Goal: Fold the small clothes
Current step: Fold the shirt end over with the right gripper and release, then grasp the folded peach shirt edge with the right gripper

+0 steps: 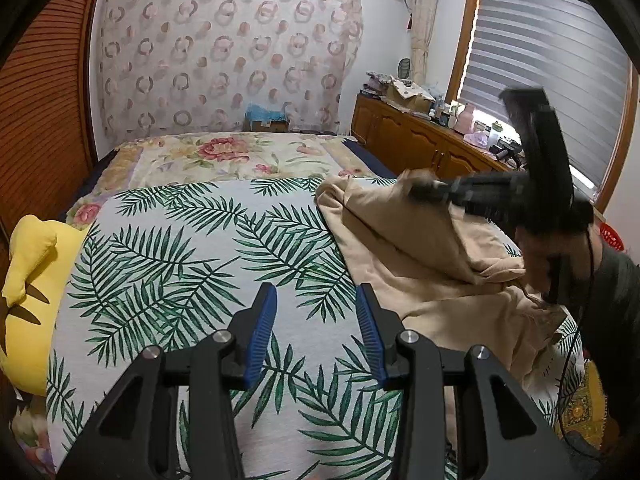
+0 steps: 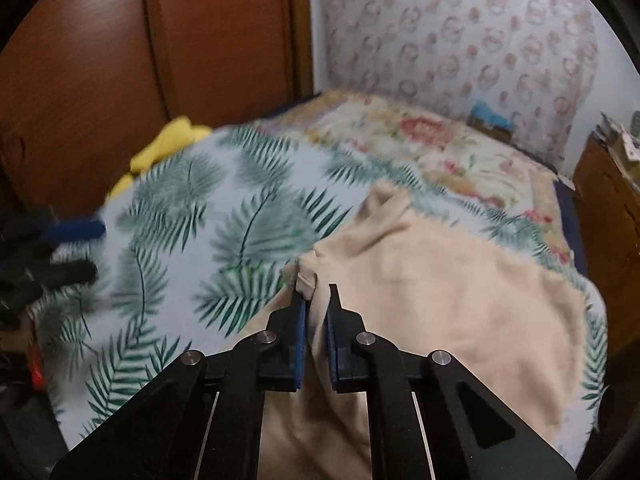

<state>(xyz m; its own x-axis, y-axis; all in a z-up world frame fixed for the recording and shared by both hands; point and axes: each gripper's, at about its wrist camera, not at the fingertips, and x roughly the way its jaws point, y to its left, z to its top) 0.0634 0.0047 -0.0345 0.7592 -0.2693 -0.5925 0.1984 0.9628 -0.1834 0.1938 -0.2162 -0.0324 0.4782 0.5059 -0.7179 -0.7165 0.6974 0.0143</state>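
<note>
Right tongs (image 2: 316,300) pinched on bunched edge of beige garment (image 2: 440,300), centre-right on palm-print bedspread (image 2: 180,208). Left tongs (image 1: 316,312) wide, empty. Risk: thin pinch slipping, fold collapsing.

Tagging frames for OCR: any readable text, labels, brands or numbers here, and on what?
None readable in either view.
Cardboard box at the bed's far end: dark label patch, too small to read.
Clutter on the wooden cabinet: packaging too small to read.
Beige garment, palm-leaf sheet: no print.
</note>
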